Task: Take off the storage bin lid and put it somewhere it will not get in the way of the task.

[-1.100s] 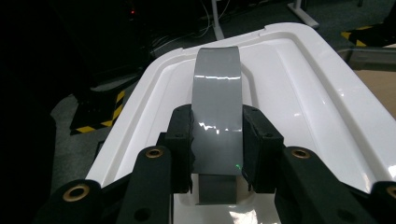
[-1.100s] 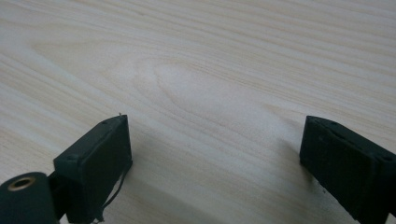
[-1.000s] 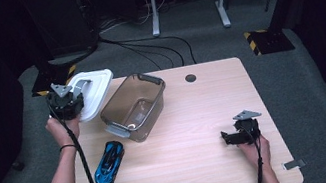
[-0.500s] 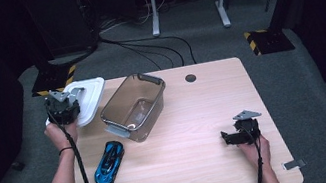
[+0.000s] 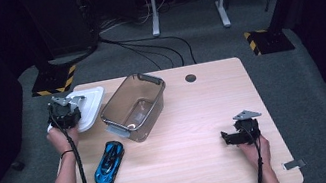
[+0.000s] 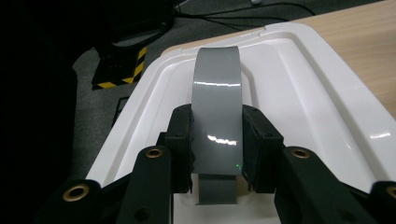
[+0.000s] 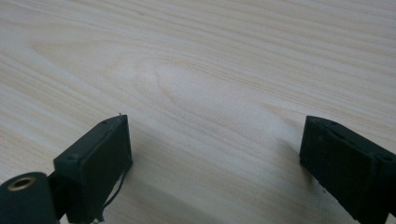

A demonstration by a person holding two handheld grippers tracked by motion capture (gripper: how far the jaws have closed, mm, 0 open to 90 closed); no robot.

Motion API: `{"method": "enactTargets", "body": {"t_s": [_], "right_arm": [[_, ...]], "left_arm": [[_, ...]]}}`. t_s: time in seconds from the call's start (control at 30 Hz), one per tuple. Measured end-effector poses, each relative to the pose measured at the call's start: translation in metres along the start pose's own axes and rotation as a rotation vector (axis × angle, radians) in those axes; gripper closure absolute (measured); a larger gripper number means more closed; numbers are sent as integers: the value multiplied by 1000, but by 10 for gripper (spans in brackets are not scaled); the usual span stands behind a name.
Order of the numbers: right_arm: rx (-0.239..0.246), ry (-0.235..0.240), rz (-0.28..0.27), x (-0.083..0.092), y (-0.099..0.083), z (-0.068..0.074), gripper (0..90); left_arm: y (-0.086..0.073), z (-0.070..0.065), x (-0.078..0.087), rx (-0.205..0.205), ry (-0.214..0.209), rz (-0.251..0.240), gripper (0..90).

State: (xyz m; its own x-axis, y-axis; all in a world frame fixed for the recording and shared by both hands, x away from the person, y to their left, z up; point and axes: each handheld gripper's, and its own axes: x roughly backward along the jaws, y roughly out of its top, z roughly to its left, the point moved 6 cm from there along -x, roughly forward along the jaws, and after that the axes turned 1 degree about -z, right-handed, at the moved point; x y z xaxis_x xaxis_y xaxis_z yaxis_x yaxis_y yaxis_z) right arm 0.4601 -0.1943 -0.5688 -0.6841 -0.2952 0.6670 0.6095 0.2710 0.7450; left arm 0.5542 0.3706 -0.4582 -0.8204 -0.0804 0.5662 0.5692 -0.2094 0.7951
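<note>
My left gripper (image 5: 64,113) is at the table's far left corner, shut on the grey handle (image 6: 217,116) of a white bin lid (image 5: 87,105). The lid (image 6: 303,93) lies flat and reaches over the table's left edge. In the left gripper view both jaws of the left gripper (image 6: 217,140) press the handle's sides. A clear plastic bin (image 5: 135,106) stands open just right of the lid. A blue toy car (image 5: 110,162) lies in front of the bin. My right gripper (image 5: 227,138) rests low at the near right, open, with bare wood between its jaws (image 7: 215,154).
The wooden table (image 5: 196,116) has a round cable hole (image 5: 190,78) near its far edge. A small grey tag (image 5: 293,164) lies at the near right corner. Cables (image 5: 143,49) and a metal stand (image 5: 185,1) are on the floor beyond.
My left gripper has drawn the white lid toward the person and slightly left, away from the bin. The right gripper has stayed still.
</note>
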Motion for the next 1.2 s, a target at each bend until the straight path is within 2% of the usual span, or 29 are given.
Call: {"method": "enactTargets", "body": {"t_s": [0.13,0.17,0.27,0.5,0.7,0.83,1.2], "right_arm": [[-3,0,1,0,0,0,84],[1,0,0,0,0,0,84],[1,0,0,0,0,0,84],[-3,1,1,0,0,0,85],[-1,0,0,0,0,0,85],[-2,1,1,0,0,0,85],[-2,1,1,0,0,0,86]], "left_arm": [[-6,-2,-6,4,-17,28,673],[-7,-3,-8,3,-15,22,674],[-12,-7,-12,-21,-16,39,674],[-23,-11,-20,-30,-30,74,673],[-30,-15,-26,-49,-35,85,673],[-34,-16,-30,-43,-42,95,672],[-49,-16,-46,-38,-57,179,670]]}}
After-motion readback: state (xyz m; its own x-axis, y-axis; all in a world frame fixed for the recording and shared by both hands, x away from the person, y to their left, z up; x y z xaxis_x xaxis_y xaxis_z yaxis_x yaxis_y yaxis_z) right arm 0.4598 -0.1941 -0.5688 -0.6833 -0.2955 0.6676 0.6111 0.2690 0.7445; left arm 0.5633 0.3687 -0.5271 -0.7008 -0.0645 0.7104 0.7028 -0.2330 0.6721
